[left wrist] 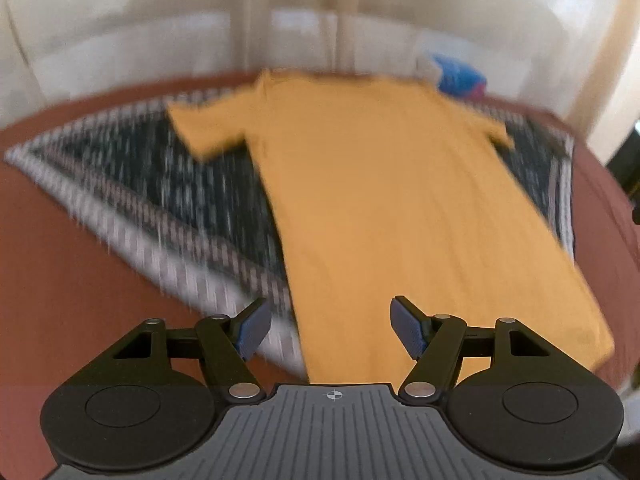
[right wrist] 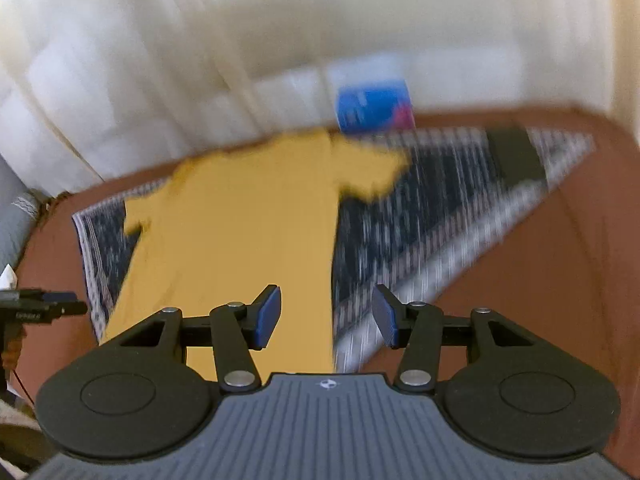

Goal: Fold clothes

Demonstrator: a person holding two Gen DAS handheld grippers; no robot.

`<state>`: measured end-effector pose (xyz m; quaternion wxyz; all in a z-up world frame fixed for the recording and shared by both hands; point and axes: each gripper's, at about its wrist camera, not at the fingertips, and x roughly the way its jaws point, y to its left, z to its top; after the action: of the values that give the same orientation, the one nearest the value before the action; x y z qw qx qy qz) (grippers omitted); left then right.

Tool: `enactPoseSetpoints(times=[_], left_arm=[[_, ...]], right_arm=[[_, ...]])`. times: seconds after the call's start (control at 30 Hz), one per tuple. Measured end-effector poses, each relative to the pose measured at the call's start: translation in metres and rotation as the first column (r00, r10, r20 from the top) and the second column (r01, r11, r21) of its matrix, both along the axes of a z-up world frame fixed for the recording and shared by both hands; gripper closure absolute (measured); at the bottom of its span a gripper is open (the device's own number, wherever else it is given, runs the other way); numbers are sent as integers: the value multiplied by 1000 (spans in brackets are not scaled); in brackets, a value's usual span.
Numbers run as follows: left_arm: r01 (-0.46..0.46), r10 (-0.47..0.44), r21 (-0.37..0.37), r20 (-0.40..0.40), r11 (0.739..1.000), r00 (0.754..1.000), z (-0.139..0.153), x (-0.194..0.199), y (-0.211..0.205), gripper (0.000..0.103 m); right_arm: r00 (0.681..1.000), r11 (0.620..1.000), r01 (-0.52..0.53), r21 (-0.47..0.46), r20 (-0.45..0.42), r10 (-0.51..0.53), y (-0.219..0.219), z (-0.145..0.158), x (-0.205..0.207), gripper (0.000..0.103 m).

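Observation:
A yellow T-shirt [left wrist: 384, 200] lies flat on a dark patterned mat [left wrist: 168, 200], collar away from me and both sleeves spread. My left gripper [left wrist: 330, 330] hovers open above the shirt's near hem, at its left corner, with nothing between its blue pads. In the right wrist view the same shirt [right wrist: 240, 232] lies on the mat [right wrist: 432, 232]. My right gripper [right wrist: 326, 316] is open over the shirt's near right edge and holds nothing. Both views are blurred by motion.
The mat lies on a brown table [left wrist: 60, 280] whose far edge meets a white wall. A blue and pink package [right wrist: 374, 110] stands behind the shirt's collar. The left gripper's tip [right wrist: 44, 304] shows at the left edge of the right wrist view.

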<state>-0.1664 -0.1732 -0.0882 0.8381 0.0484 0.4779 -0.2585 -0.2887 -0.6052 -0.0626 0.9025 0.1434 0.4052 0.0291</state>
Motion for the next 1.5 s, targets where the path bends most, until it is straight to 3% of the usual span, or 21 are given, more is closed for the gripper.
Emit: enactPoseSetpoints(times=[0.13, 0.27, 0.47, 0.67, 0.83, 1.0, 1.27, 1.37, 1.43, 1.5], left_arm=[[36, -37, -19, -39, 999, 999, -3, -30, -2, 24], [75, -74, -75, 23, 994, 997, 13, -31, -35, 24], [161, -144, -130, 127, 978, 981, 30, -31, -124, 24], [100, -86, -118, 115, 988, 990, 12, -5, -230, 25], [54, -47, -33, 184, 998, 982, -6, 30, -313, 25], [96, -122, 100, 290, 990, 949, -20, 73, -373, 27], [208, -288, 250, 342, 946, 895, -41, 94, -420, 27], [226, -307, 266, 320, 937, 896, -49, 96, -427, 31], [224, -303, 267, 303, 937, 904, -54, 99, -428, 40], [223, -300, 267, 295, 937, 907, -57, 101, -428, 63]], right_arm=[[997, 999, 37, 32, -62, -35, 9, -19, -31, 48], [1000, 1000, 11, 10, -1, -11, 6, -3, -20, 48], [993, 998, -58, -33, 98, 61, -18, 15, 41, 48], [982, 987, -147, -62, 111, 153, -56, 2, 135, 48], [977, 979, -196, -50, 75, 199, -88, -30, 212, 48], [978, 978, -210, -13, 9, 210, -107, -65, 265, 49], [975, 975, -221, -2, -32, 221, -114, -88, 293, 50], [973, 974, -226, -8, -45, 226, -113, -91, 299, 59], [972, 973, -230, -12, -55, 229, -113, -93, 304, 63], [970, 972, -234, -16, -64, 233, -112, -96, 308, 72]])
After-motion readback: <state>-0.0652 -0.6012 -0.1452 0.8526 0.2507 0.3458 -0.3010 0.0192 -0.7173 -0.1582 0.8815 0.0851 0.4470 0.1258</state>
